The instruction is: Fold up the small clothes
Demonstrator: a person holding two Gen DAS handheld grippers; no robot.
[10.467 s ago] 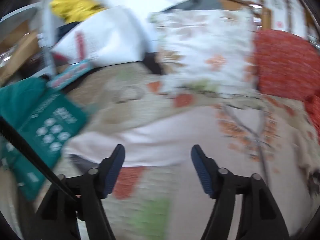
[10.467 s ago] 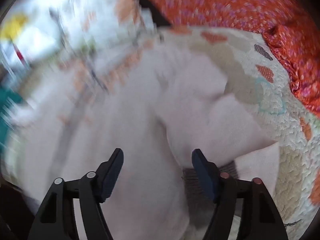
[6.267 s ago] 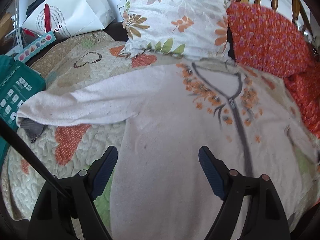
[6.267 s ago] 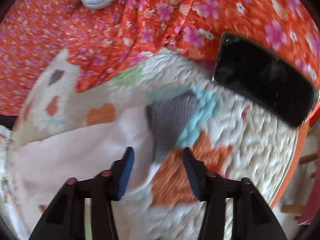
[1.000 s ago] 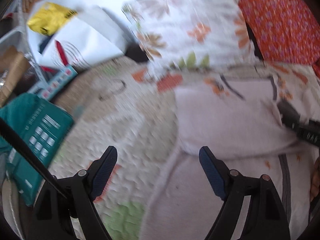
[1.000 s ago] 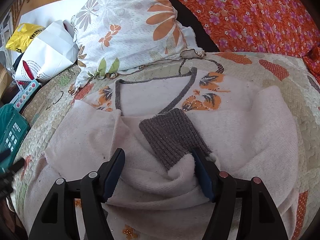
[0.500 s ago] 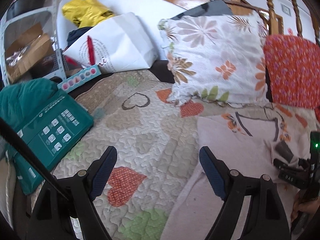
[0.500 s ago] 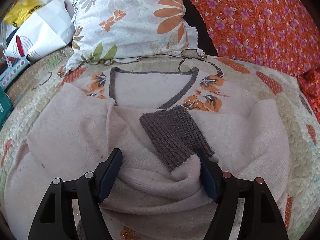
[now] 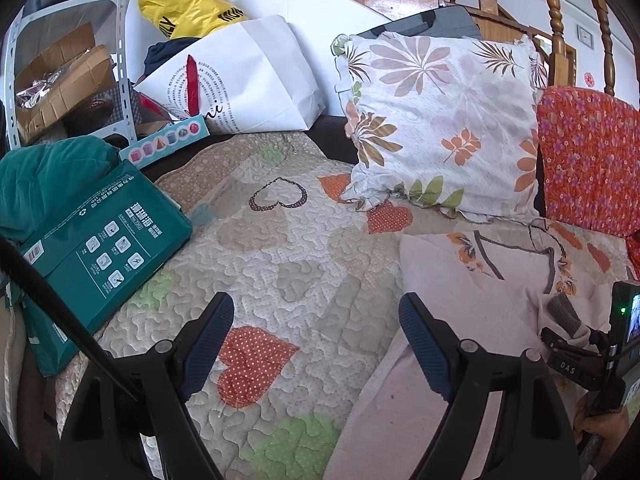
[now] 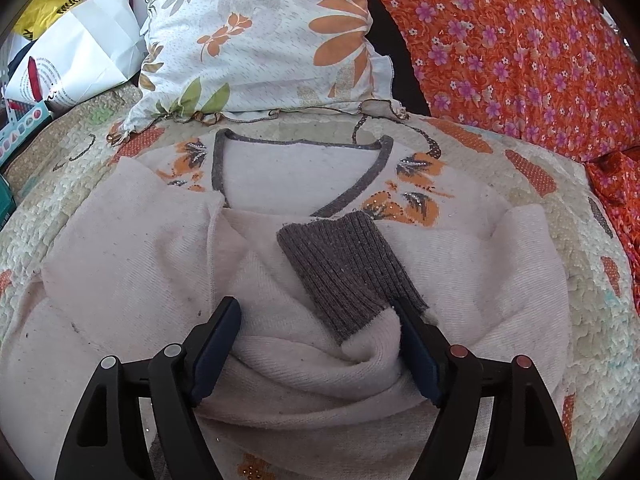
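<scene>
Both sleeves now lie folded across the chest of the pale pink sweater [image 10: 460, 264], where six seconds back they were stretched straight out to the sides over the quilt. Its grey ribbed cuff [image 10: 344, 268] rests slantwise on the front, just below the grey-trimmed V neckline and touching the orange leaf print beside it. A bunched roll of sleeve sits just below the cuff, between the fingers of the right gripper [image 10: 316, 344], whose jaws stand wide around that roll without pinching it; the right finger's tip touches the cuff's lower corner.

From the left wrist view the sweater [image 9: 460, 280] lies off to the right, and the left gripper [image 9: 316, 340] hovers beside its left edge, jaws wide and empty, over an orange dotted heart on the heart-patterned quilt [image 9: 280, 248]. The right gripper [image 9: 576, 344] shows at the far right edge of that view, over the sweater.

Above the sweater's neckline a white leaf-print pillow [image 10: 260, 40] leans, its frilled hem touching the quilt just beyond the collar. Right of the sweater is orange floral fabric [image 10: 520, 48]. Left of the pillow stand a white paper bag [image 9: 248, 80] and a yellow plastic bag [image 9: 188, 12]; well left of the sweater a green box [image 9: 104, 248] lies on the quilt's edge.
</scene>
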